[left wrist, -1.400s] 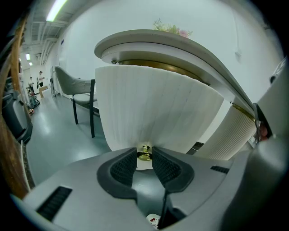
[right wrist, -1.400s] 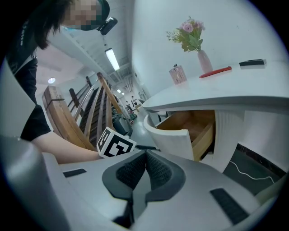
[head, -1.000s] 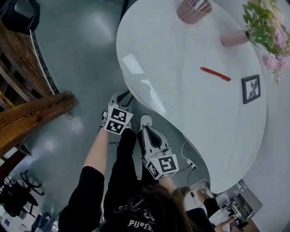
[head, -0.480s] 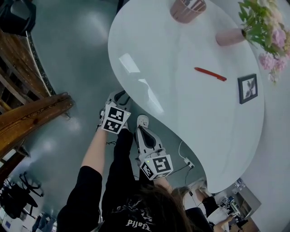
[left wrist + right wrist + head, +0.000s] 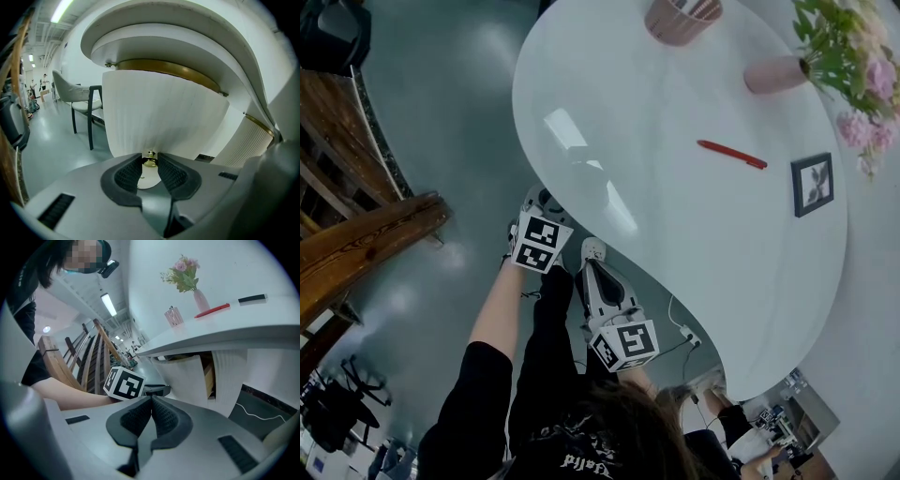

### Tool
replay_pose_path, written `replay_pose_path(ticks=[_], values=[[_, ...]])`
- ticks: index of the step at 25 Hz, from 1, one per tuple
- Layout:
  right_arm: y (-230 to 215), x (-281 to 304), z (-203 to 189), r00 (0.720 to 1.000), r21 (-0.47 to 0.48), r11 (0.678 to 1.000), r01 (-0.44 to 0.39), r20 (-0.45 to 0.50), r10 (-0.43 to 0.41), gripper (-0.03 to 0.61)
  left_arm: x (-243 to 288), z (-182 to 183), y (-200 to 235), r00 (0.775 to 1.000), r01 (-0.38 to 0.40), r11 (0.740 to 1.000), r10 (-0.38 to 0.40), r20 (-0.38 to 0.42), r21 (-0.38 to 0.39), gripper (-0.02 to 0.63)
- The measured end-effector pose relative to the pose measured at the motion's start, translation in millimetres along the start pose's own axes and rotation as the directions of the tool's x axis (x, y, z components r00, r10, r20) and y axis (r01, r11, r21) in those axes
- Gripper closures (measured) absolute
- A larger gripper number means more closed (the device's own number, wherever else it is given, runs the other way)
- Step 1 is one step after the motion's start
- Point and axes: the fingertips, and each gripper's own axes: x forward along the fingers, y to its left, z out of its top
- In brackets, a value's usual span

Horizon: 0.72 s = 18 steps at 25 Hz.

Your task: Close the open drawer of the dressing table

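Left gripper [image 5: 150, 158]: jaws clamped on the small brass knob [image 5: 149, 162], black ribbed pads on either side of it. In the head view the left forearm [image 5: 502, 309] is bare below a black sleeve. It reaches up-frame from the bottom centre, and the gripper tilts down with its nose tucked under the tabletop rim.

Right gripper [image 5: 151, 399]: jaws closed pad to pad, nothing between them. In the head view it sits lower centre, just right of the left one and closer to the body, also angled down. Its own view shows the left gripper's marker cube [image 5: 124, 383] at centre left.

Drawer [image 5: 159, 117]: fills the centre of the left gripper view. The front is a curved white panel with fine vertical fluting, matte. A brass band [image 5: 173, 70] runs along its top under the overhanging top. In the right gripper view the front stands out from the body at centre right, with bare wood visible in the gap behind it, so it's not yet closed.

Dressing table [image 5: 675, 234]: glossy white kidney-shaped top, upper right of the head view. On it are a red pen [image 5: 731, 154], a small dark picture frame [image 5: 814, 185], a pink vase [image 5: 773, 75] with flowers [image 5: 853, 47], and a pink ribbed holder [image 5: 680, 19].

The floor [image 5: 459, 122] is smooth grey-green, and a wooden railing [image 5: 366, 244] runs along the left edge.
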Motion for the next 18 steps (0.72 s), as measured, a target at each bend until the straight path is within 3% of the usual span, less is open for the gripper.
replay_pose_path(ticks=[18], values=[[-24, 15, 8, 0.997, 0.025, 0.998, 0.056, 0.051, -0.057, 0.552, 15, 14, -3, 0.998, 0.008, 1.000, -0.006, 0.064, -0.018, 0.499]])
